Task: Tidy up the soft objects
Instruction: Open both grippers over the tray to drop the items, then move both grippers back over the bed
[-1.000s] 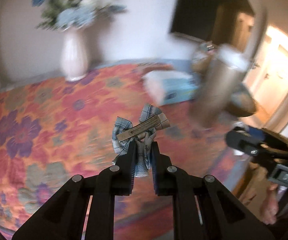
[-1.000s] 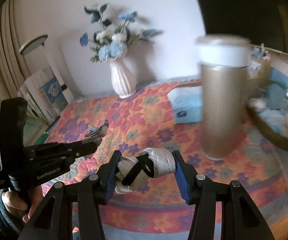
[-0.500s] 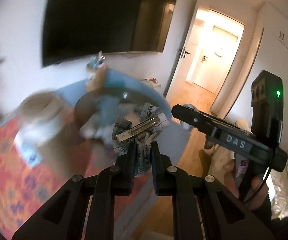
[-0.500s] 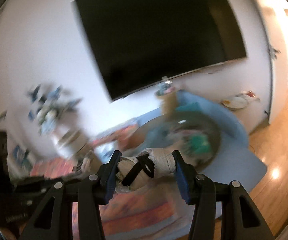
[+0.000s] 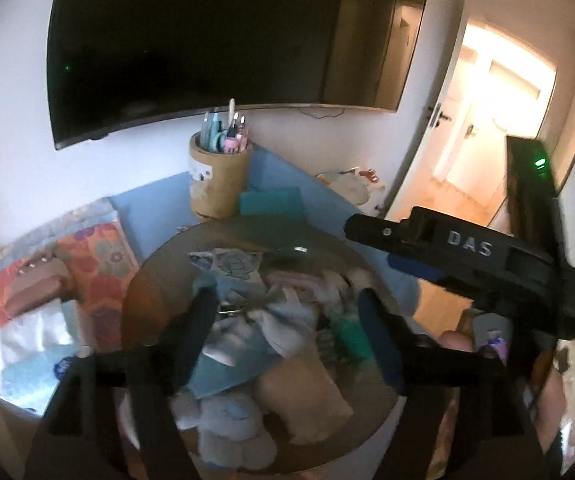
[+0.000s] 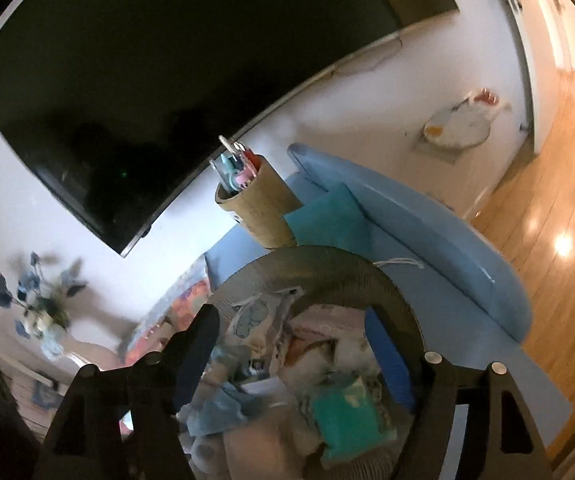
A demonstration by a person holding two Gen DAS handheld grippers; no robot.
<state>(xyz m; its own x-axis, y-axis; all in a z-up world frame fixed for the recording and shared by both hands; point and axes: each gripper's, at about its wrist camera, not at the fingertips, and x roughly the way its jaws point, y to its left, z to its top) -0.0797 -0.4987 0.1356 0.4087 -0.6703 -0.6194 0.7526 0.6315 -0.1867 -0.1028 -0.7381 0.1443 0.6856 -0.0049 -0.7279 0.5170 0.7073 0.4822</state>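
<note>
left gripper point(image 5: 283, 320), right gripper point(image 6: 291, 340), jaws opening (nothing gripped)

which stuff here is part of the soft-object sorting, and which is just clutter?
Part of the job:
- round basket
- soft items piled inside it
- left gripper, jaws opening over the basket, nothing between them
- right gripper, jaws opening, nothing between them

Just lying about:
- pen holder
- TV
- flower vase
- teal box

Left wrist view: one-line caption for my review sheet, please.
Left gripper opening, nothing between its fingers, over a round basket piled with soft items; right gripper reaches in alongside.
</note>
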